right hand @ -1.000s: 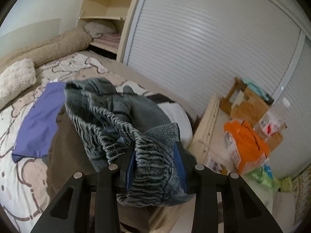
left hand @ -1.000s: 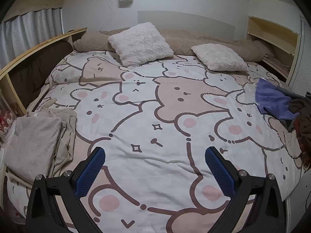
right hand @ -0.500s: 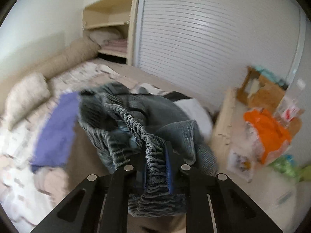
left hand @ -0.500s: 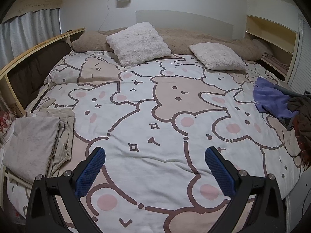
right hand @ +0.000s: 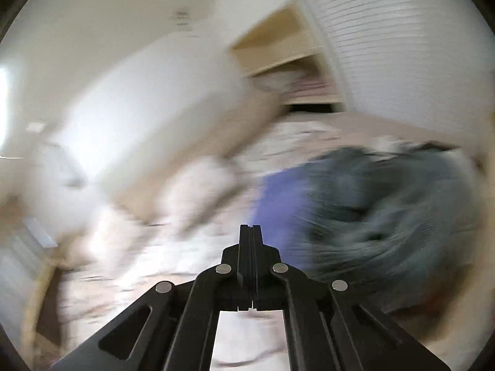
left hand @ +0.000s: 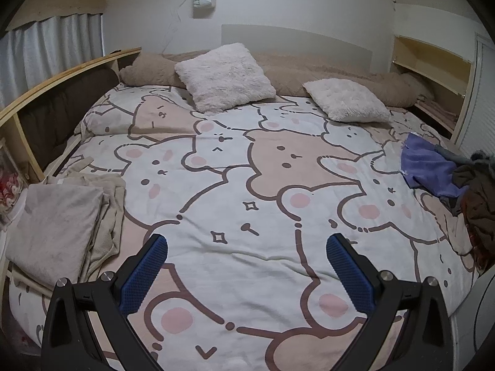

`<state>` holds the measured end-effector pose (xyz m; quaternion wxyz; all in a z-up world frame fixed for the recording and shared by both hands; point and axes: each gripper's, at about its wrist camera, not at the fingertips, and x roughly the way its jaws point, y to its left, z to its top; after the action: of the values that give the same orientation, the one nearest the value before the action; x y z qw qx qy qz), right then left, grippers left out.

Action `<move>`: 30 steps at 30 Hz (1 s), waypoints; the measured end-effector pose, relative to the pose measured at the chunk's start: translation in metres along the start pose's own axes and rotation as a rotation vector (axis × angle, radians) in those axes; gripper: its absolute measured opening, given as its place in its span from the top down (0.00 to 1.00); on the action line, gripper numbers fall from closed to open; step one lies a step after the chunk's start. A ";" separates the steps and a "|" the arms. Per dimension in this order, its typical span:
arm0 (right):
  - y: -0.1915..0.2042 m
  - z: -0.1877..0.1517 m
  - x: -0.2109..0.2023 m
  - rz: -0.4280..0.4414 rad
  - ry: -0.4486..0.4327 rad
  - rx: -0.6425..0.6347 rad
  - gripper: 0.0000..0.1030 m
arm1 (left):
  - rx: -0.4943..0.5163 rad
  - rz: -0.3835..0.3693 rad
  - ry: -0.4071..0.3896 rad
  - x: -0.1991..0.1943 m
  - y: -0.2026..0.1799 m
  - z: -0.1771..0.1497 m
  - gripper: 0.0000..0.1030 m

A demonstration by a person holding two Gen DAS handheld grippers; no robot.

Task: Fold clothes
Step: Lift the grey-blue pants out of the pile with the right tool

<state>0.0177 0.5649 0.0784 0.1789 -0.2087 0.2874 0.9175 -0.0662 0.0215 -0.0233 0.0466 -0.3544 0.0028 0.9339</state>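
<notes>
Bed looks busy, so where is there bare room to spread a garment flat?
The middle of the bedspread is free, from the two white pillows down to the open left gripper. It is crowded at the left edge with the folded beige pile and at the right edge with the purple garment and dark clothes.

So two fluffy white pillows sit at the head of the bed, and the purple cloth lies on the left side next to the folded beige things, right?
Not quite. The two pillows are there, but the purple cloth lies on the right side of the bed; the folded beige things are on the left. The left wrist view shows it.
</notes>
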 end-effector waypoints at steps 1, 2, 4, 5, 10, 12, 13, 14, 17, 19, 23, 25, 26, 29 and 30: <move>0.020 0.000 0.000 0.023 -0.001 -0.033 1.00 | -0.005 0.000 -0.002 -0.002 0.003 0.000 0.00; 0.039 0.000 0.001 -0.007 -0.003 -0.096 1.00 | -0.010 0.001 -0.005 -0.003 0.006 -0.001 0.00; 0.064 -0.001 0.003 -0.057 -0.008 -0.155 1.00 | -0.019 0.007 -0.012 -0.007 0.012 -0.002 0.00; 0.070 0.000 0.004 -0.095 -0.017 -0.169 1.00 | -0.023 0.011 -0.014 -0.009 0.016 -0.002 0.00; 0.060 -0.004 0.002 -0.236 -0.028 -0.200 1.00 | -0.046 0.022 -0.005 -0.007 0.031 -0.008 0.00; 0.045 -0.004 0.004 -0.332 -0.015 -0.232 1.00 | -0.051 0.021 0.004 -0.004 0.034 -0.010 0.00; 0.037 -0.004 0.006 -0.380 -0.009 -0.248 1.00 | -0.051 0.019 0.008 -0.002 0.033 -0.011 0.00; 0.027 -0.004 0.006 -0.417 0.007 -0.260 1.00 | -0.050 0.015 0.011 -0.001 0.032 -0.012 0.00; 0.000 -0.002 0.007 -0.521 0.054 -0.292 1.00 | -0.043 0.003 0.020 0.004 0.026 -0.014 0.00; -0.013 -0.004 0.010 -0.589 0.083 -0.316 1.00 | -0.036 -0.004 0.027 0.007 0.023 -0.015 0.00; -0.033 -0.002 0.015 -0.645 0.129 -0.321 1.00 | -0.027 -0.011 0.039 0.013 0.017 -0.014 0.00; -0.039 -0.002 0.020 -0.638 0.152 -0.314 1.00 | -0.026 -0.011 0.042 0.015 0.016 -0.014 0.00; -0.038 -0.002 0.023 -0.636 0.158 -0.321 1.00 | -0.026 -0.010 0.044 0.016 0.016 -0.014 0.00; -0.036 -0.001 0.031 -0.615 0.175 -0.324 1.00 | -0.028 -0.004 0.049 0.018 0.019 -0.013 0.00; -0.034 -0.001 0.032 -0.593 0.179 -0.316 1.00 | -0.030 -0.002 0.051 0.019 0.020 -0.013 0.00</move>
<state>0.0061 0.5969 0.0464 0.3773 -0.3878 0.0831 0.8369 -0.0732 0.0031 -0.0461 0.0423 -0.3788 -0.0106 0.9245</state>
